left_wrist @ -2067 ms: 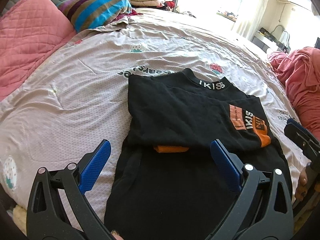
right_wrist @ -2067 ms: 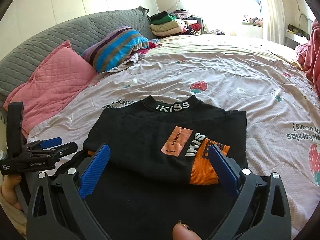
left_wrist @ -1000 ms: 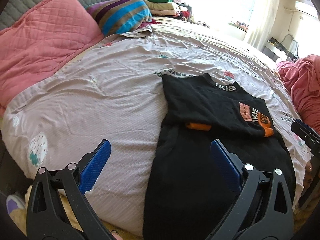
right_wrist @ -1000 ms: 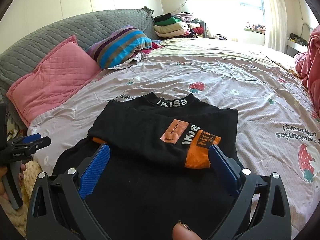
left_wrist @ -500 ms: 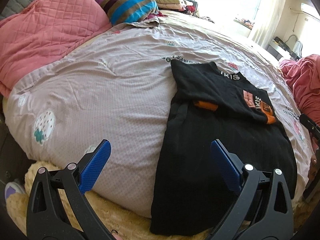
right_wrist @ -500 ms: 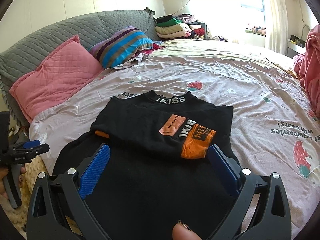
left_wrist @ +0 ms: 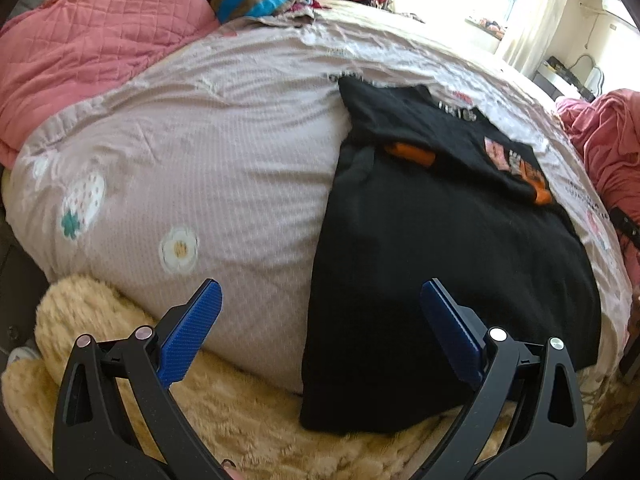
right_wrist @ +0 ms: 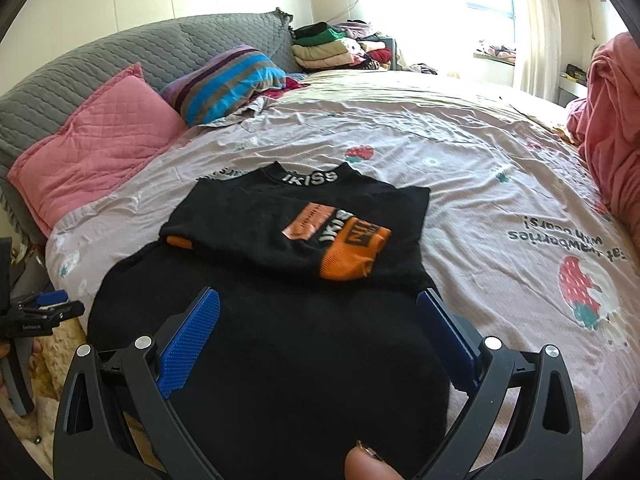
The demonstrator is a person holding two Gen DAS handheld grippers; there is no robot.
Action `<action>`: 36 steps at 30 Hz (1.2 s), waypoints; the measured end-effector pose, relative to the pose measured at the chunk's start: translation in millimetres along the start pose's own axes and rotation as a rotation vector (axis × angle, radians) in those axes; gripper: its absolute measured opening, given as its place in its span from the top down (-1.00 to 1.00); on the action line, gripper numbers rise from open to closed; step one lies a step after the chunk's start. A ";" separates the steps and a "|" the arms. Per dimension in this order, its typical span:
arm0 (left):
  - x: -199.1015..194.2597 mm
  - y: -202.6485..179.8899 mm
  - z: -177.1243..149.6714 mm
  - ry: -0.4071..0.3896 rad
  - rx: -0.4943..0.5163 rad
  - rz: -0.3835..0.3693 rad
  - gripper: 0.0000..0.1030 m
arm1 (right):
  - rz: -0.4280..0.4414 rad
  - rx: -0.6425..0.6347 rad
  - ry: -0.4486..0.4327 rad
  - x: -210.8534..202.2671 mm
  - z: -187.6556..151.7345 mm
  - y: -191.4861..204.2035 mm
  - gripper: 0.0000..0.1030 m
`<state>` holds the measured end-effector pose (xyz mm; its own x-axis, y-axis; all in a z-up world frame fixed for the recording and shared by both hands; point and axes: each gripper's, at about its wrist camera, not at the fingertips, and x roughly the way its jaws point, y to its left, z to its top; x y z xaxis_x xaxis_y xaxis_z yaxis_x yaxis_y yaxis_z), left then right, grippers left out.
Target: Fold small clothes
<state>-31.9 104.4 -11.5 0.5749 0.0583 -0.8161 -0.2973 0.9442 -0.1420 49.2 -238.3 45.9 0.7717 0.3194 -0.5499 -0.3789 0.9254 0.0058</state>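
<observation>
Landmark: the black sweater (right_wrist: 280, 340) lies flat on my bed sheet (right_wrist: 480, 168); every place below is given relative to it.
Black sweater: its collar, lettered IKISS, points toward the far side of the bed; both sleeves are folded across the chest, with the orange cuff (right_wrist: 352, 256) lying on top; the hem hangs over the near edge of the mattress onto the cream fluffy rug (left_wrist: 260, 420).
My left gripper (left_wrist: 318, 320): jaws spread wide, nothing between them; it hovers at the sweater's near left corner, one blue pad over bare sheet, the other over black fabric.
My right gripper (right_wrist: 318, 328): jaws spread wide, nothing held; both pads hang above the sweater's lower body, and I cannot tell whether they touch it.
Left of the sweater: the pink quilted pillow (right_wrist: 96, 148), well apart; the striped cushion (right_wrist: 228, 80) lies beyond it.
Beyond the collar: bare sheet, then a stack of folded clothes (right_wrist: 328, 48) at the far edge of the bed.
Right of the sweater: a pink blanket (right_wrist: 612, 120), heaped at the edge of the bed.
In the way: nothing lies on the sweater except its own folded sleeves.
</observation>
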 end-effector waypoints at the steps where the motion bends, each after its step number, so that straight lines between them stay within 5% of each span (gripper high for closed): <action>1: 0.5 0.2 -3.6 0.005 0.001 -0.001 -0.81 | -0.005 0.000 0.004 -0.5 -1.8 -0.8 -0.90; 25: 26.9 10.3 -39.6 0.132 -0.036 -0.128 -0.80 | -0.050 -0.001 0.107 -5.8 -30.7 -9.4 -0.90; 36: 30.8 5.7 -41.4 0.137 -0.029 -0.156 -0.15 | -0.050 0.024 0.121 -6.1 -29.1 -18.4 -0.90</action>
<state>-47.5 98.1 -60.6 0.5069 -0.1343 -0.8515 -0.2360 0.9284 -0.2869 36.6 -263.3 24.9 0.7217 0.2468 -0.6467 -0.3275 0.9448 -0.0049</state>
